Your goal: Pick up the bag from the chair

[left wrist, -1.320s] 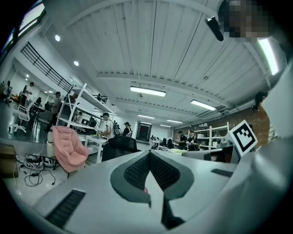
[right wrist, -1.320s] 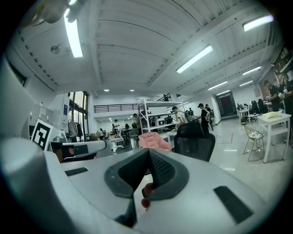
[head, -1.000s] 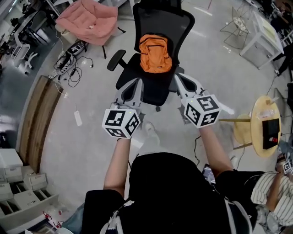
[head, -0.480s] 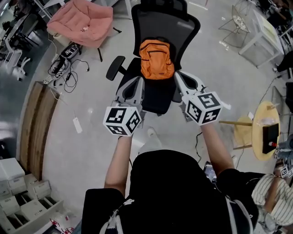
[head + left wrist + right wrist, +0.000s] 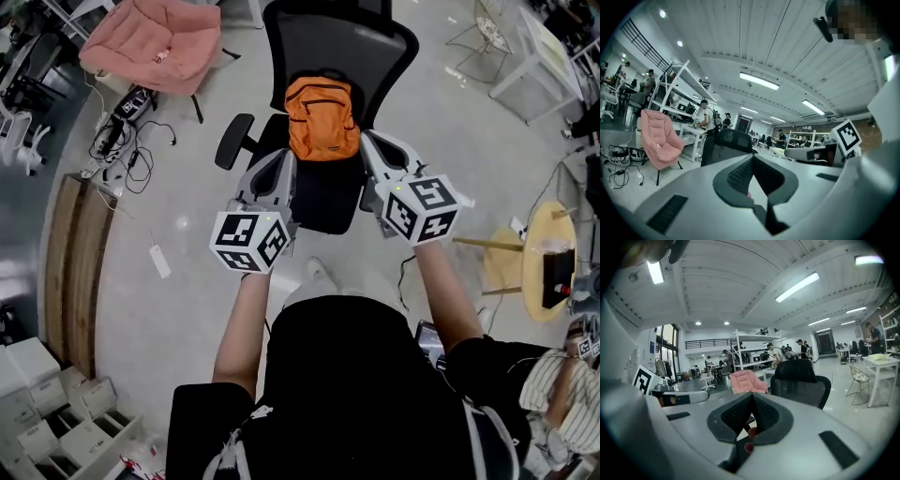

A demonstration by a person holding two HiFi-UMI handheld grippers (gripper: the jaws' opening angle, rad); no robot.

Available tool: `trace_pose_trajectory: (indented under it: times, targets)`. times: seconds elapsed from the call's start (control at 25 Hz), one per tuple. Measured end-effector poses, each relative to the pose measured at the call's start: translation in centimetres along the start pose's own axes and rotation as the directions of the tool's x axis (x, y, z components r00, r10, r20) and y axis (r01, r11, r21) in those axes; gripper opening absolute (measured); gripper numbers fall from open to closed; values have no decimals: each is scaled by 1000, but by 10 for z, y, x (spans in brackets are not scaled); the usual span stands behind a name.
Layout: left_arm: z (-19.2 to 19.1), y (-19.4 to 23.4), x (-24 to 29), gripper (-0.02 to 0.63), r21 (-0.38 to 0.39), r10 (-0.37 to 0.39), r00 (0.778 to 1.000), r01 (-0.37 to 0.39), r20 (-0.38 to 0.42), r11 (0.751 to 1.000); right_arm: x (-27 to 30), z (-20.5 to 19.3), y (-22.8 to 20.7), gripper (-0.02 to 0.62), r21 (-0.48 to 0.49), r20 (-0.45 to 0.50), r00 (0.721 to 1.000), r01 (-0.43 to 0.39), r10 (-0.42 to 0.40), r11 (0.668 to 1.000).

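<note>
Head view shows one orange bag (image 5: 323, 117) standing on the seat of one black office chair (image 5: 330, 197), leaning against its mesh backrest. Two grippers flank the bag: the left gripper (image 5: 281, 161) near its lower left side, the right gripper (image 5: 370, 142) just beside its lower right edge. Both have their fingers pressed together with nothing between them, as each gripper view shows. One pink chair (image 5: 155, 42) stands well apart at the upper left.
</note>
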State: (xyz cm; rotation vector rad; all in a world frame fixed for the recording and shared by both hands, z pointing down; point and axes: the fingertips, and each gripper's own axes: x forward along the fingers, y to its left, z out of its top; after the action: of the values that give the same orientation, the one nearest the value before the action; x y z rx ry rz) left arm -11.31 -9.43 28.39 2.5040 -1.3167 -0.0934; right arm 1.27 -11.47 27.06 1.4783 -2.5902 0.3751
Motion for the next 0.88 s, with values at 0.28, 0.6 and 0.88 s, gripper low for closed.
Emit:
trace_pose_trajectory:
  times: [0.28,0.6,0.88]
  targets:
    - [-14,11,17,5,-27,-12,999,11,-38,1000,14,-15,-14,0,26,-41,999,26,-25,999]
    - [-40,28,57,5,-34,6,997,-8,-77,999,44,-45,-51,0,48,-95,995,17,-13,999]
    - [-51,41,110,6,-51,7,995,-12,-99,999,82,-61,-86,0,59,-157,987,-9,18,998]
